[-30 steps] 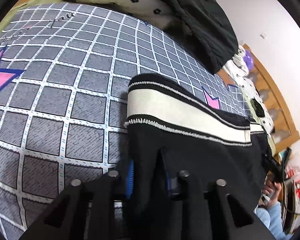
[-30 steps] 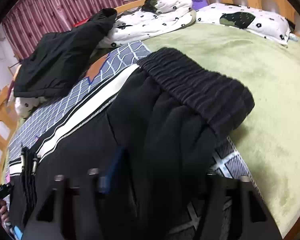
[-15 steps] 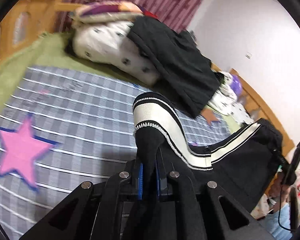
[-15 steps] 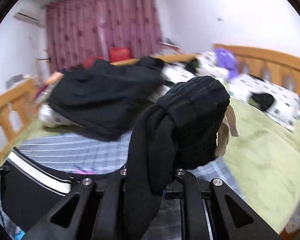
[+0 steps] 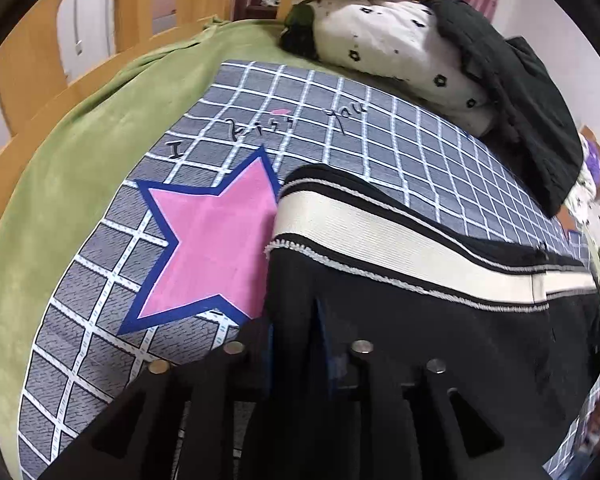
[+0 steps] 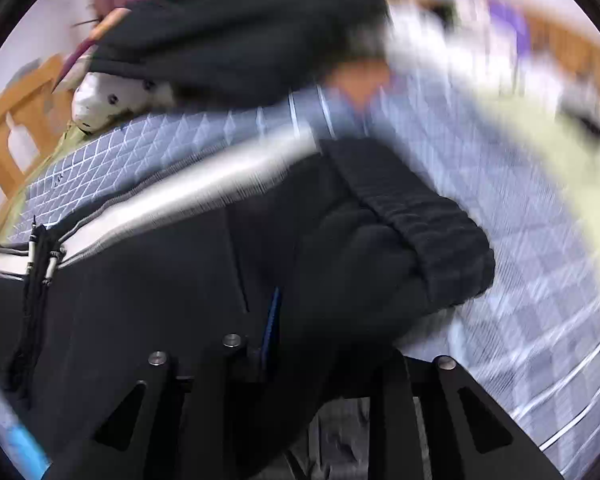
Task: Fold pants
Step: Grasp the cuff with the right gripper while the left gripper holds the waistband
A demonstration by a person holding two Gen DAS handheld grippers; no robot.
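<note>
1. Pants (image 5: pixel 439 320): black, with a broad cream side stripe edged in white stitching. They lie on the grey checked sheet (image 5: pixel 339 120) of the bed, hem end beside the pink star (image 5: pixel 216 236) printed on it.
2. Right wrist view: ribbed elastic waistband (image 6: pixel 419 220) bunched in a thick roll, drawstrings (image 6: pixel 40 256) trailing off at the left. This frame is smeared, so fine detail is uncertain.
3. Left gripper (image 5: pixel 296 344): jaws opening, a fold of black trouser cloth standing between the blue pads; it looks loosely pinched, though I cannot tell if the pads still press.
4. Right gripper (image 6: pixel 323 344): jaws opening, a thick wad of black fabric near the waistband between them; contact likely but blurred.
5. Surroundings: green blanket (image 5: pixel 80 168) under the sheet, wooden bed rail (image 5: pixel 32 60) at the left, spotted white bedding (image 5: pixel 399 48) at the far end with a dark garment (image 5: pixel 531 92) draped over it.
</note>
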